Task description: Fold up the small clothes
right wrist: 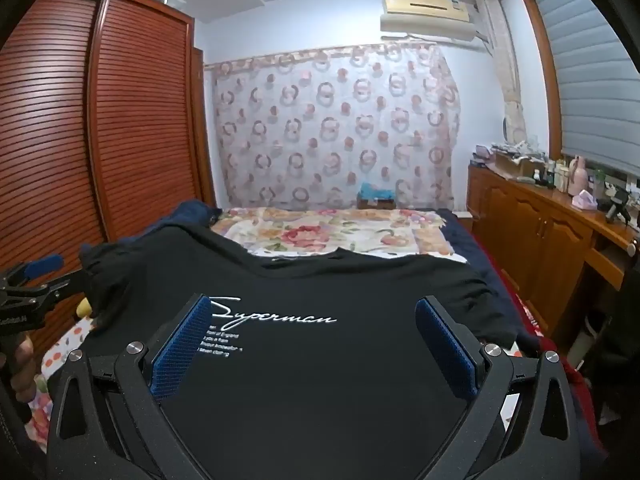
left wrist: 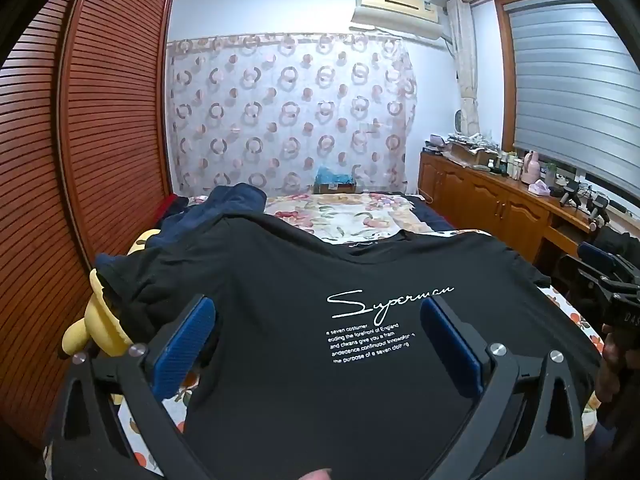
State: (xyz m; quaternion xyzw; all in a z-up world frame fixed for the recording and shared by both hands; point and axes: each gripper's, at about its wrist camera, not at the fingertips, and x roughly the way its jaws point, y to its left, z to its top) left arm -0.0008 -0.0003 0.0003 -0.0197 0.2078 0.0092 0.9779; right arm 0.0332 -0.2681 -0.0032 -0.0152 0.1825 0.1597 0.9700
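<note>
A black T-shirt [left wrist: 320, 276] with white "Superman" script lies spread face up on the bed, collar at the far side; it also shows in the right wrist view [right wrist: 344, 284]. My left gripper [left wrist: 318, 320] is open, its blue pads hovering over the shirt's lower left part. My right gripper [right wrist: 314, 320] is open over the shirt's lower right part. Neither holds cloth. The right gripper shows at the right edge of the left wrist view [left wrist: 612, 276], the left gripper at the left edge of the right wrist view [right wrist: 32, 280].
The bed's floral cover [left wrist: 340, 216] lies beyond the shirt. A pile of dark blue clothes [left wrist: 224, 204] and a yellow plush toy [left wrist: 100, 320] sit at the left. A slatted wardrobe [left wrist: 100, 120] stands left, a cluttered wooden cabinet [left wrist: 500, 196] right.
</note>
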